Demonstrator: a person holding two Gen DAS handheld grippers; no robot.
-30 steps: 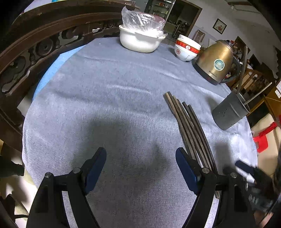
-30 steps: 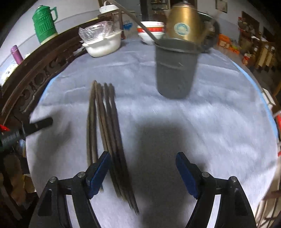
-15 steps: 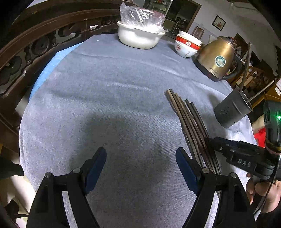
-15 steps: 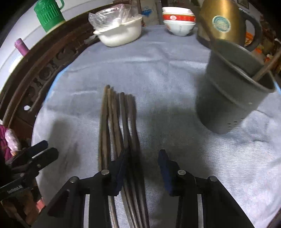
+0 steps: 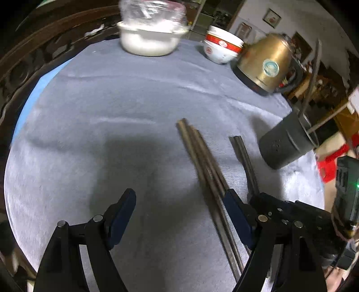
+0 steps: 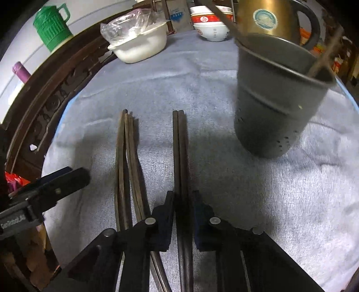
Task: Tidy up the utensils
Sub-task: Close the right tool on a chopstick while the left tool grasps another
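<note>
The right gripper (image 6: 182,215) has just been closing; its jaws now pinch two thin, dark wooden chopsticks (image 6: 179,146) near their ends. They look light, stiff and slippery. The left gripper (image 5: 179,215) is wide apart, holding nothing.

- The near ends of a pair of dark chopsticks (image 6: 182,157) vanish between the blue pads of the right gripper (image 6: 182,215), whose jaws have just been closing on them, and run off the right wrist picture's bottom edge.
- A loose bundle of chopsticks (image 5: 208,170) passes behind the left gripper's right finger (image 5: 237,215); its lower ends cannot be seen.
- Motion blur smears the covered white bowl (image 5: 150,40) at the table's far edge; its contents cannot be told.
- The kettle (image 6: 269,18) is cut by the top edge, its lid out of frame.
- Sticks standing in the grey utensil holder (image 6: 276,98) are hidden below its rim.
</note>
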